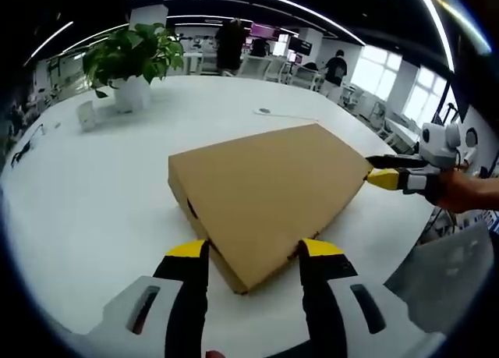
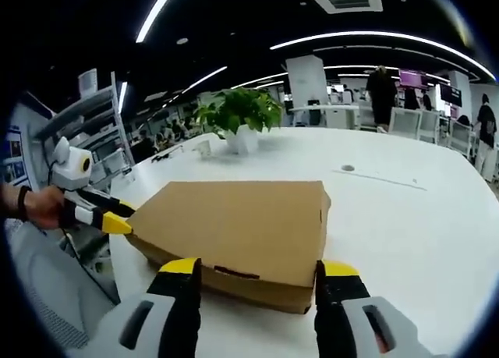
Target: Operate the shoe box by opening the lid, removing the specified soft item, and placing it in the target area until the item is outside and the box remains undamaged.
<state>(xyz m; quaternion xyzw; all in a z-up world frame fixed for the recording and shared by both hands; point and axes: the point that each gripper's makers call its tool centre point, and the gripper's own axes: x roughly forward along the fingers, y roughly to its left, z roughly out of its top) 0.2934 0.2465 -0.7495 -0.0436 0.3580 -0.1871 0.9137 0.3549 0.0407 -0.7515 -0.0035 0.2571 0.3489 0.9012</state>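
In the left gripper view, a potted plant [image 1: 132,58] stands at the upper left of the white table [image 1: 78,217], the closed cardboard shoe box [image 1: 265,190] lies at centre, and the left gripper [image 1: 253,253] rises from the bottom edge, its yellow-tipped jaws spread wide to either side of the box's near corner, gripping nothing. At the right edge a person's hand [image 1: 460,190] holds the right gripper [image 1: 383,179] level, tips meeting the box's far corner. In the right gripper view that gripper's jaws stand wide apart astride the box's near edge, empty.

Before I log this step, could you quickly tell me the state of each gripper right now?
Left gripper: open, jaws either side of the shoe box corner, holding nothing.
Right gripper: open, jaws straddling the box's near edge, holding nothing.
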